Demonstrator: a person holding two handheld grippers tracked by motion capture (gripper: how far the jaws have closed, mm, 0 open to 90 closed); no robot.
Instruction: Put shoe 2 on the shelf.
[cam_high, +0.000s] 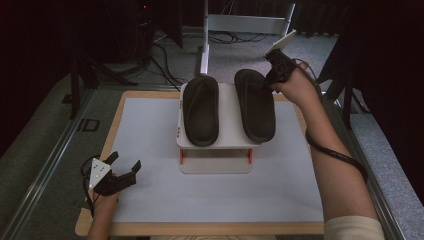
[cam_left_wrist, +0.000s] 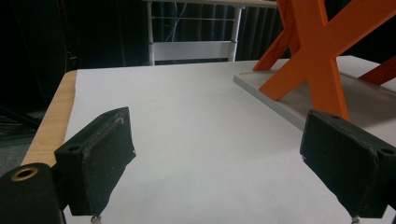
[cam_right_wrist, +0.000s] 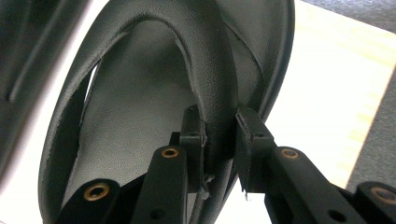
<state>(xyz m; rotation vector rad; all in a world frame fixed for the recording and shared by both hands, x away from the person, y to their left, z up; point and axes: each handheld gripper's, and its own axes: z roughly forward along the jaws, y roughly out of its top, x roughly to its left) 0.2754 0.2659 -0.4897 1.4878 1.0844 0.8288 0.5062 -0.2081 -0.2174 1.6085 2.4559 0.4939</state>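
Dim lab: black curtains (cam_high: 30, 60), floor cables (cam_high: 165, 60), test table (cam_high: 150, 230).

The right-hand sandal (cam_high: 255, 105) is a black slip-on with a wide strap, lying sole-down on the white shelf rack (cam_high: 227, 142), toe end pointing toward the person and poking a bit past the rack's front edge. It's pinched by its strap at the far end. Its twin, the left-hand sandal (cam_high: 201, 110), lies just beside it, roughly parallel.

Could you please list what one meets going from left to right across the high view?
Open left claw → left black rubber slipper on the white stand → right black rubber slipper → right claw gripping that slipper's strap.
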